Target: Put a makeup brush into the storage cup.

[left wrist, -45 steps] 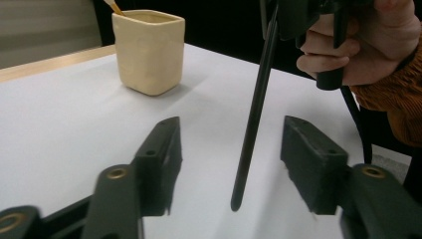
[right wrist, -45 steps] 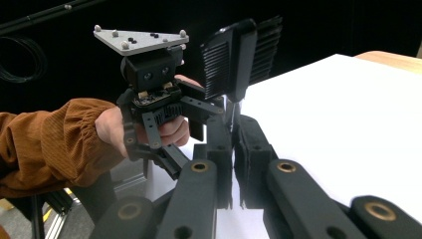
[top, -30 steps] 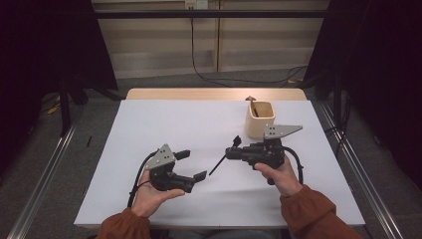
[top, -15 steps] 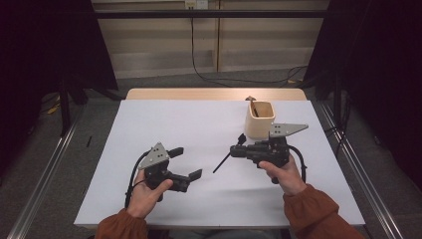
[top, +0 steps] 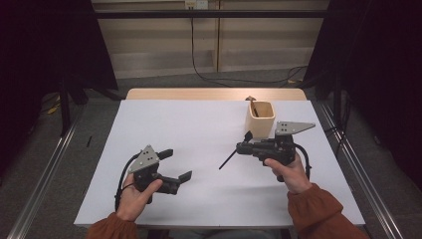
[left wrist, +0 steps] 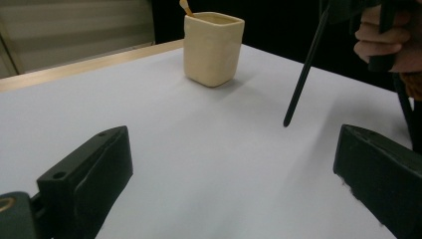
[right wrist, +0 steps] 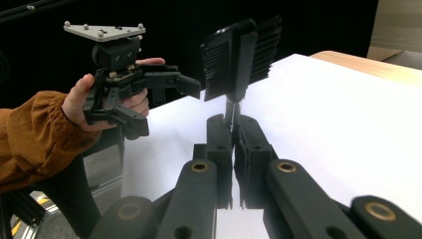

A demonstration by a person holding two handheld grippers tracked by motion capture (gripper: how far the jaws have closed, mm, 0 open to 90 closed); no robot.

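My right gripper [top: 241,147] is shut on a black slotted spatula [top: 230,158]. In the right gripper view its comb-like head [right wrist: 239,57] stands just past my closed jaws [right wrist: 232,124]. Its thin handle [left wrist: 303,64] slants down toward the white table [top: 199,124], and the tip hovers just above the sheet. My left gripper [top: 175,164] is held low at the front left. Its jaws have just been opening and now stand open [left wrist: 234,169] with nothing between them. A cream square cup [top: 260,118] behind the right gripper holds a wooden utensil [left wrist: 185,7].
The table's wooden far edge [top: 214,93] shows past the white sheet. Metal rails [top: 358,164] run along both sides of the table on the grey floor. The left gripper [right wrist: 166,104] with its grey plate faces the right gripper's camera.
The left hand has slid a little to the left with its jaws spread slightly wider. The right hand and the spatula have barely shifted.
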